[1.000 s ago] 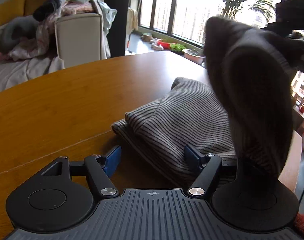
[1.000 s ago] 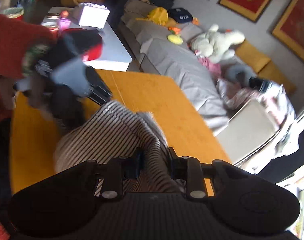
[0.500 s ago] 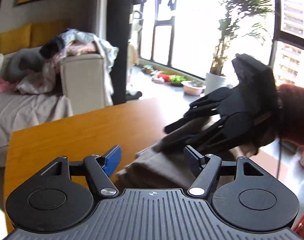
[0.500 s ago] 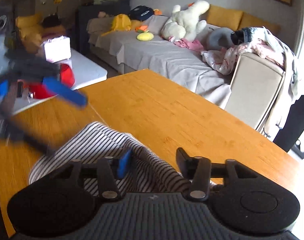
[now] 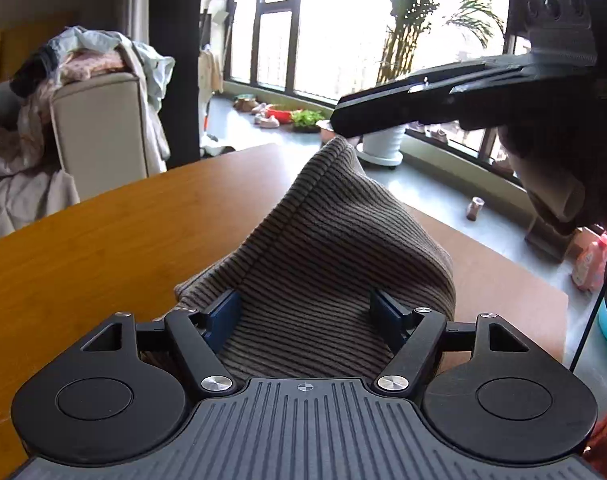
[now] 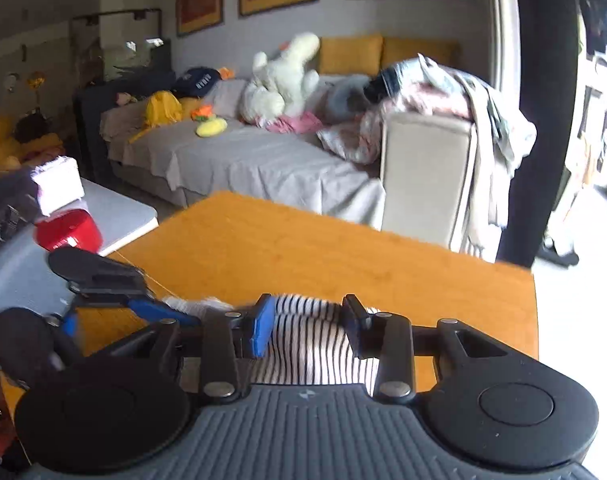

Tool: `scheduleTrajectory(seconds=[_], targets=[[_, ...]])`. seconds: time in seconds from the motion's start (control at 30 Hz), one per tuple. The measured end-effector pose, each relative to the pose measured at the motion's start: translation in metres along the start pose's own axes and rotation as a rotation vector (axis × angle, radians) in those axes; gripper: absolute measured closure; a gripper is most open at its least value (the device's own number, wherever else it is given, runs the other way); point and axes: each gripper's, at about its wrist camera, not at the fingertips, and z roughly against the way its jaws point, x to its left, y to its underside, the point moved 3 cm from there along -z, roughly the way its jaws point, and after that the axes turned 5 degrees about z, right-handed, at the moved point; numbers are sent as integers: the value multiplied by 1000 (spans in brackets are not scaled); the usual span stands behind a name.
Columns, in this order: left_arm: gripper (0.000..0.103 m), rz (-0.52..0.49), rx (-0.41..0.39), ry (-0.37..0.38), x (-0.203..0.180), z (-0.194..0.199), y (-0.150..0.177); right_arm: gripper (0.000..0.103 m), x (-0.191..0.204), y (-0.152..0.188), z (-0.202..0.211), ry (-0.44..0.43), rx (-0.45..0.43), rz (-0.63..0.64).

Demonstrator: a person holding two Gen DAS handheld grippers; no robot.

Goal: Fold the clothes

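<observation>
A folded striped garment lies on the wooden table. In the left wrist view my left gripper is open, with the cloth lying between its blue pads and neither pad pressing it. The right gripper's body hangs above the garment's raised far corner. In the right wrist view my right gripper is open, with the striped cloth between and below its pads. The left gripper shows low at the left there.
A grey sofa with a plush toy and piled clothes stands beyond the table. A beige armchair draped with clothes is near the table's far edge. A white side table holds a red container. Potted plants stand by the window.
Both grippers have come down onto the striped garment. The right gripper, shut on the cloth a second ago, now stands open. The left gripper has stayed open and moved in over the cloth.
</observation>
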Motion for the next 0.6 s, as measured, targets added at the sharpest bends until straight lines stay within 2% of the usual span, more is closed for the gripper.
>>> scheduleTrajectory(seconds=[0.07, 0.1, 0.23, 0.3, 0.33, 0.4, 0.47, 0.5, 0.6], targets=[[26, 9, 1, -1, 1, 2, 0, 66, -1, 23, -33, 45, 76, 20], [26, 13, 0, -4, 2, 2, 0, 66, -1, 29, -39, 55, 46, 21], [26, 42, 5, -6, 8, 5, 0, 65, 2, 25, -29, 70, 31, 6], [25, 39, 6, 0, 6, 6, 2, 61, 5, 25, -18, 84, 29, 19], [25, 35, 4, -2, 6, 6, 3, 57, 5, 26, -10, 93, 27, 10], [24, 34, -1, -5, 5, 5, 3, 34, 4, 31, 11, 122, 11, -31], [23, 39, -6, -3, 6, 4, 2, 22, 2, 38, 34, 160, -15, -94], [23, 39, -10, -2, 6, 5, 3, 19, -1, 44, 47, 177, -31, -136], [23, 35, -23, 1, 6, 8, 3, 16, -6, 71, 74, 147, -34, -325]])
